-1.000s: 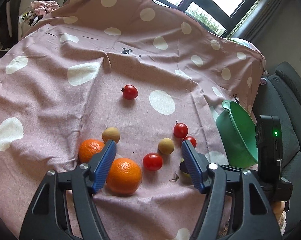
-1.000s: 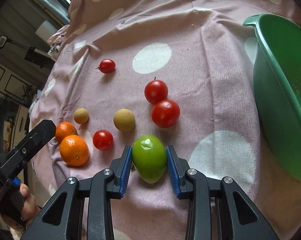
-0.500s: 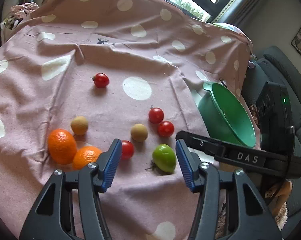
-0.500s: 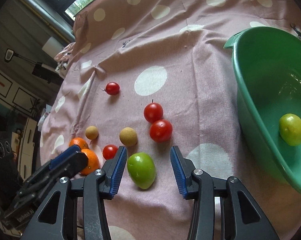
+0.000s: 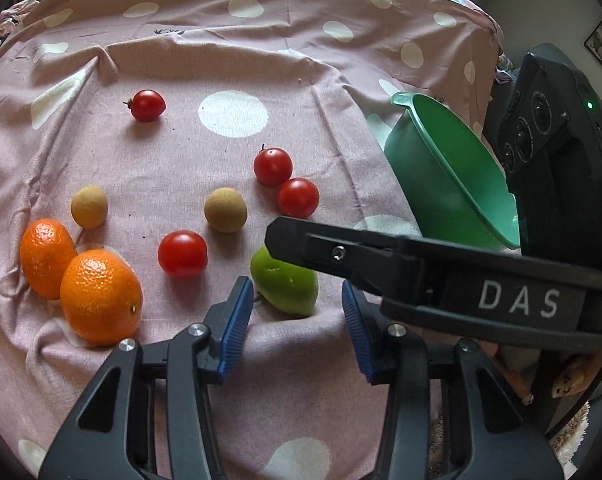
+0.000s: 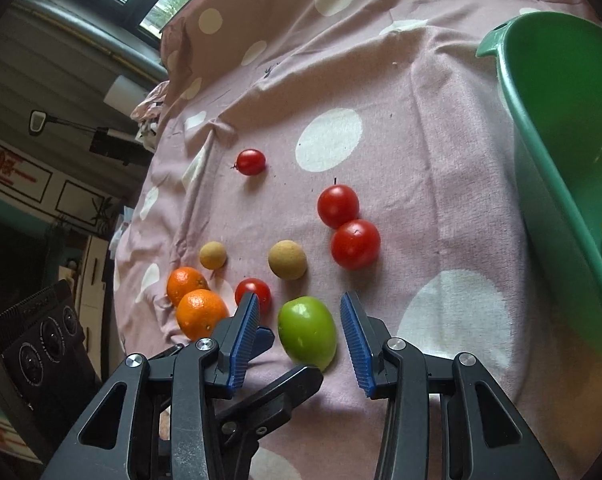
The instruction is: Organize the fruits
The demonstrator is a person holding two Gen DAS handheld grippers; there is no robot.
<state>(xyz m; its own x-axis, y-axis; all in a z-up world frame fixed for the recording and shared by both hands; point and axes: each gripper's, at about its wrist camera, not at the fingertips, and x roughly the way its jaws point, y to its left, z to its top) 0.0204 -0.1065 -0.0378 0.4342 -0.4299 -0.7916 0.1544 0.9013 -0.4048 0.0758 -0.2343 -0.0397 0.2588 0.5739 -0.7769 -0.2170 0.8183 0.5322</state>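
Glossy green fruit (image 6: 307,331) lies between wide-open right gripper (image 6: 299,330); left gripper (image 5: 297,322) open, empty.

A: How does the left gripper (image 5: 297,312) stand?

B: Low over the cloth, its blue-padded jaws spread wide, nothing pinched between them. Its black frame fans out toward the camera.

A: And the right gripper (image 6: 301,326)?

B: Also spread, pads apart and touching nothing, angled downward. Seen from the left wrist, one of its black fingers (image 5: 341,254) crosses just ahead of the left one's tips, lettered "DAS" on the side.

A: So they overlap?

B: Yes. From the right wrist, a black finger of the left one pokes up beneath the right frame. Whether they touch, I cannot tell.
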